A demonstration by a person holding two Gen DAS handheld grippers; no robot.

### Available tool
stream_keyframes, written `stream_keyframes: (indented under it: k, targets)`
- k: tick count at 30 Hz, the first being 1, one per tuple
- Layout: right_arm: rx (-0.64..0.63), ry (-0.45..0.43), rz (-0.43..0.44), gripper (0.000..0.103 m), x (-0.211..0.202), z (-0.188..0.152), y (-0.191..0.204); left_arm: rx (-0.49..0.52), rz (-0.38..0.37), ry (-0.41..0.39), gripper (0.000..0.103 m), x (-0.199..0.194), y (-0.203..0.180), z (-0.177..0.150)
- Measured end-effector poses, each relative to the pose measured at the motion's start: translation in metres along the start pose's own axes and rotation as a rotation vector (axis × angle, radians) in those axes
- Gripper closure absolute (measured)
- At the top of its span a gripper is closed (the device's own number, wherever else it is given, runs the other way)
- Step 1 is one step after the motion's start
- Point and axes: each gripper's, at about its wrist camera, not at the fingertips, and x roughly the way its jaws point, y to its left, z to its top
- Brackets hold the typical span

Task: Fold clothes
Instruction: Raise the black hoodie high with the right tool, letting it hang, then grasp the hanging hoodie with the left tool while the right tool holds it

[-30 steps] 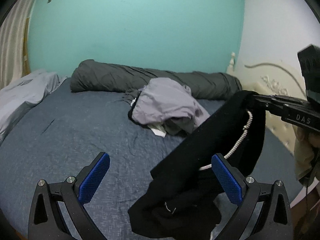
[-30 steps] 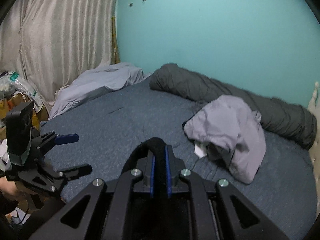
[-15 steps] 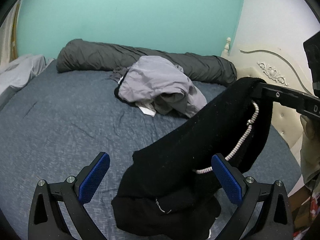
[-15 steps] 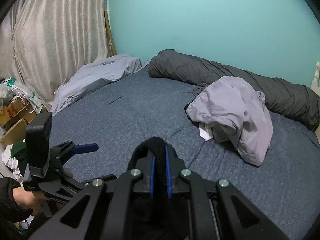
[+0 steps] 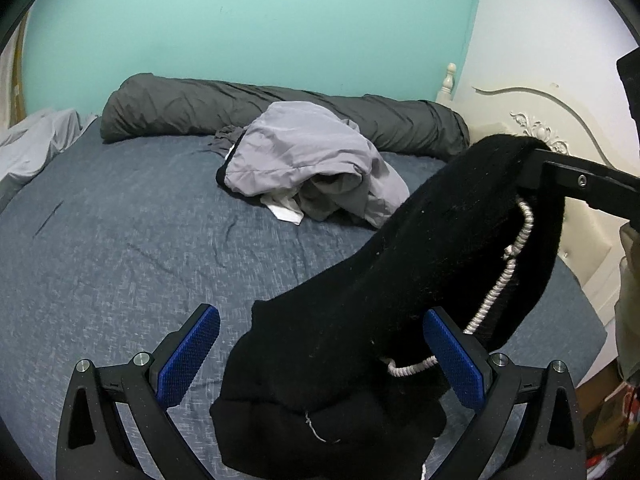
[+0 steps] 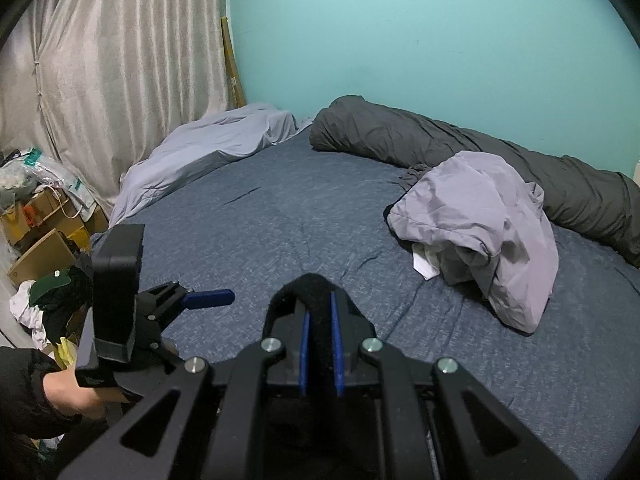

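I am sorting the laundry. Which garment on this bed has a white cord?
The black garment, held up by the right gripper. The lilac garment lying crumpled by the grey roll shows none.

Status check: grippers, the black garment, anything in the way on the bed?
Right gripper shut on black garment, which hangs. Left gripper open, garment between fingers. Grey clothes pile mid-bed.
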Motion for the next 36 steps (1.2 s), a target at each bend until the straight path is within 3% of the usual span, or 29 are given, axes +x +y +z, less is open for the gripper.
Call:
stream_keyframes:
  k: [17, 20, 24, 26, 28, 32, 34, 36]
  targets:
    - [-0.012, 0.000, 0.007, 0.094, 0.002, -0.002, 0.005, -0.020, -0.041, -0.004, 0.004, 0.006, -0.001, -0.002]
    - [-0.017, 0.001, 0.007, 0.094, 0.002, -0.003, 0.005, -0.025, -0.046, 0.003, 0.017, 0.008, 0.000, -0.003]
    - [-0.018, 0.001, 0.008, 0.094, 0.002, -0.004, 0.005, -0.031, -0.055, 0.012, 0.021, 0.011, 0.000, -0.005]
    - [-0.016, -0.001, 0.010, 0.094, 0.001, -0.005, 0.006, -0.037, -0.063, 0.009, 0.029, 0.011, 0.001, -0.006]
    - [-0.015, -0.002, 0.013, 0.094, 0.002, -0.005, 0.006, -0.026, -0.065, 0.011, 0.045, 0.012, -0.001, -0.006]
    - [-0.022, -0.001, 0.019, 0.094, 0.003, -0.006, 0.010, 0.003, -0.068, 0.015, 0.060, 0.013, -0.006, -0.007]
    - [-0.022, 0.001, 0.020, 0.094, 0.004, -0.006, 0.010, 0.021, -0.072, 0.011, 0.080, 0.012, -0.007, -0.007]
    - [-0.023, 0.002, 0.019, 0.094, 0.004, -0.007, 0.010, 0.031, -0.086, 0.008, 0.085, 0.011, -0.007, -0.005]
